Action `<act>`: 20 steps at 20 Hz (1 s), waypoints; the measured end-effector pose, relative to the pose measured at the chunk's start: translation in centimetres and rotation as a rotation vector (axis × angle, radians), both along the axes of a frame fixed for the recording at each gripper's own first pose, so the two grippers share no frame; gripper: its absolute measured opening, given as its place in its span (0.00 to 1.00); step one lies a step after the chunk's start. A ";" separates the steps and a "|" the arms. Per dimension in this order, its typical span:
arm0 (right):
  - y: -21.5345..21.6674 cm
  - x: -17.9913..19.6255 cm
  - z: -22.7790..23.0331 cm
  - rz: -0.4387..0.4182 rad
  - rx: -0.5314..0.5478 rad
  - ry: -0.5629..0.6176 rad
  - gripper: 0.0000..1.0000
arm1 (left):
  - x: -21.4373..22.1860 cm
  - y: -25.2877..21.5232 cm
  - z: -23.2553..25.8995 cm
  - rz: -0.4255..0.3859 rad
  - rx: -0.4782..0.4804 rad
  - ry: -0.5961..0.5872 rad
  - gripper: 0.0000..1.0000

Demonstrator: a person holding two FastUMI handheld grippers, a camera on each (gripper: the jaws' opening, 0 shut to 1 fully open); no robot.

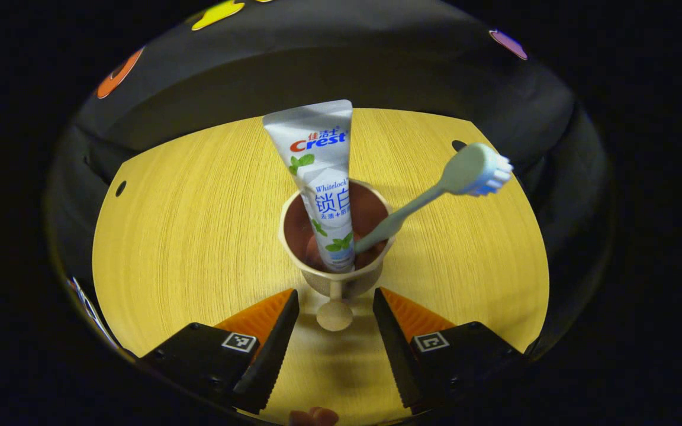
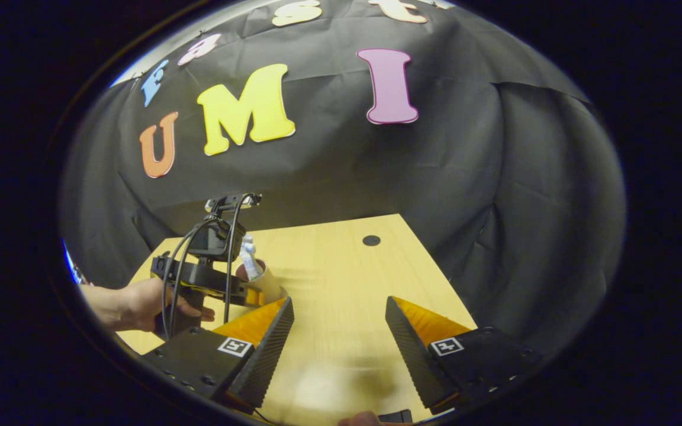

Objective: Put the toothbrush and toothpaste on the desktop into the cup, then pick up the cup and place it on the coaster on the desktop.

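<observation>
Over desktop (image 1: 199, 236), left tool (image 1: 335, 322) straddles cup (image 1: 341, 278)

Left claw (image 1: 335, 307) spread wide, right claw (image 2: 339, 322) spread wide, hand (image 2: 140, 305) gripping left handle

One cup (image 1: 336, 248) stands on one desk (image 1: 199, 236), and it holds one toothpaste tube (image 1: 322, 171) at its 12 o'clock and one toothbrush (image 1: 436, 189) leaning to its 2 o'clock. Two grippers count up: the left gripper (image 1: 335, 331), its two fingers set apart, and the right gripper (image 2: 338, 337), likewise with two parted fingers. One hand (image 2: 140, 305) shows at 9 o'clock in the right gripper view. Two round holes mark the desk, one (image 1: 121, 188) at 10 o'clock, one (image 1: 459, 145) at 1 o'clock.
</observation>
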State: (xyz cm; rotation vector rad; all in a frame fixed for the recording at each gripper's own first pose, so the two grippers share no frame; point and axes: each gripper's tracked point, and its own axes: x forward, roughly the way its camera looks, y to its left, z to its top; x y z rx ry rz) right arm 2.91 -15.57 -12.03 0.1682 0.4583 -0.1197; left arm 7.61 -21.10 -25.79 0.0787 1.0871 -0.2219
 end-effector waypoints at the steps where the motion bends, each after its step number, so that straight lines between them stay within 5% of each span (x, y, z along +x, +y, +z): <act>1: 0.1 0.2 0.1 0.008 -0.005 -0.006 0.93 | -0.6 -0.1 0.5 0.015 -0.021 0.006 0.89; 2: 0.3 0.1 0.4 0.015 -0.006 -0.014 0.93 | -1.1 -0.5 1.1 0.025 -0.055 0.003 0.82; 6: 1.9 -0.4 1.8 0.027 0.001 -0.052 0.93 | -2.7 1.8 6.9 0.060 -0.071 -0.126 0.83; 9: 3.7 0.2 4.1 0.041 0.016 -0.108 0.93 | -3.5 4.0 15.6 0.065 -0.104 -0.371 0.83; 13: 7.5 0.8 9.4 0.081 0.010 -0.221 0.94 | -4.5 8.3 28.7 0.096 -0.088 -0.744 1.00; 20: 12.3 -0.7 16.1 0.100 -0.085 -0.415 0.94 | -8.5 10.7 33.7 0.146 -0.155 -0.950 0.99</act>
